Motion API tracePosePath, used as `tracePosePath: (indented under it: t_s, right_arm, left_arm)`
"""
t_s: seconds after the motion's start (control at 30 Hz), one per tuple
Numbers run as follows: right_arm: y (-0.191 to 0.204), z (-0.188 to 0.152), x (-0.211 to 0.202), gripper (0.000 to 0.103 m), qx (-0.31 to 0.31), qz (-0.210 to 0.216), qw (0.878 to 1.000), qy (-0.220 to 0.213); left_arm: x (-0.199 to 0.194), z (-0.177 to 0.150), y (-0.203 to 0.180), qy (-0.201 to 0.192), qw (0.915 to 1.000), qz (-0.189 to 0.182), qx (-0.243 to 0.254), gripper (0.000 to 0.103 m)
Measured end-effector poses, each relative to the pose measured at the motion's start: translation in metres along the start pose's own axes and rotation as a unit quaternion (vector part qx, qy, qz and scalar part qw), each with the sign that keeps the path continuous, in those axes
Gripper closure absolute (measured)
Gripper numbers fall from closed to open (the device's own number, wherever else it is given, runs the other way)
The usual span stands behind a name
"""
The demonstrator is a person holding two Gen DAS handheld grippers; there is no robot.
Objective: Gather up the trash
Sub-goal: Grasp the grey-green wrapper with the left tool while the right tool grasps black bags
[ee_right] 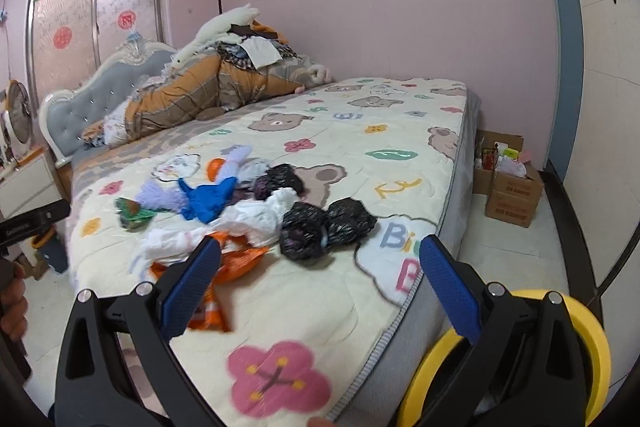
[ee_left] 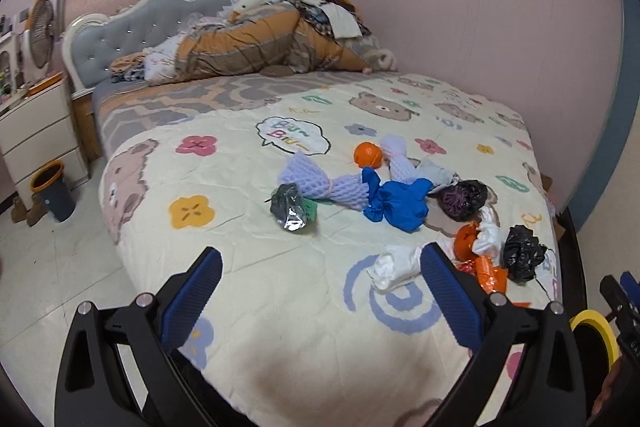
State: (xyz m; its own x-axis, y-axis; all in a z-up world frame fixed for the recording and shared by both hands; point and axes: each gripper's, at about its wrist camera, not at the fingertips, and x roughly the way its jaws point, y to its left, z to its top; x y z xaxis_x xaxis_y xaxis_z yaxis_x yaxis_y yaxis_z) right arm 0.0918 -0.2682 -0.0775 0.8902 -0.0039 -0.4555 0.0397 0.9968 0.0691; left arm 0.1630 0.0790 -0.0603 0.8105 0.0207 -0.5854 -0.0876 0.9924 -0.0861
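Trash on bed (fingers apart)

- Two crumpled black plastic bags side by side near the bed's edge, and a third black bag with purple inside further in
- Two lilac foam net sleeves
- One crumpled blue plastic bag
- Two crumpled white plastic bags
- Two round orange peels
- One flat orange snack wrapper
- One silver-and-green foil wrapper
- One yellow-rimmed bin beside the bed
- One orange-rimmed dark bin on the floor
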Motion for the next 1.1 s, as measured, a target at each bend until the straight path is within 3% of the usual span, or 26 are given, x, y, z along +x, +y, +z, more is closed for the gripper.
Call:
tracePosePath:
  t_s: [0.07,0.2,0.33,0.5,0.6,0.9,1.1]
  right_arm:
    - [-0.001,0.002,0.014,0.008,-0.019,-0.014,1.0,0.006]
    - [-0.003,0.01,0.05,0.008,-0.068,-0.033,0.997,0.029]
    - [-0.007,0.013,0.079,0.008,-0.076,-0.006,0.995,0.06]
    - [-0.005,0.018,0.107,0.008,-0.09,0.001,0.992,0.084]
    - [-0.002,0.022,0.119,0.008,-0.095,0.007,0.991,0.091]
    - [0.003,0.026,0.162,0.008,-0.093,0.031,0.986,0.135]
    - [0.003,0.025,0.183,0.008,-0.084,0.054,0.982,0.161]
  left_arm:
    - [0.02,0.008,0.003,0.009,0.9997,0.019,0.015,0.007]
    - [0.054,0.019,0.011,0.028,0.9995,0.009,0.01,0.007]
    - [0.089,0.026,0.012,0.052,0.9985,0.012,0.007,0.007]
    - [0.13,0.026,0.034,0.092,0.9948,0.023,-0.036,0.007]
    - [0.146,0.026,0.037,0.102,0.9936,0.038,-0.03,0.007]
    - [0.182,0.033,0.045,0.126,0.9908,0.033,-0.038,0.007]
    - [0.198,0.024,0.051,0.145,0.9881,0.018,-0.048,0.028]
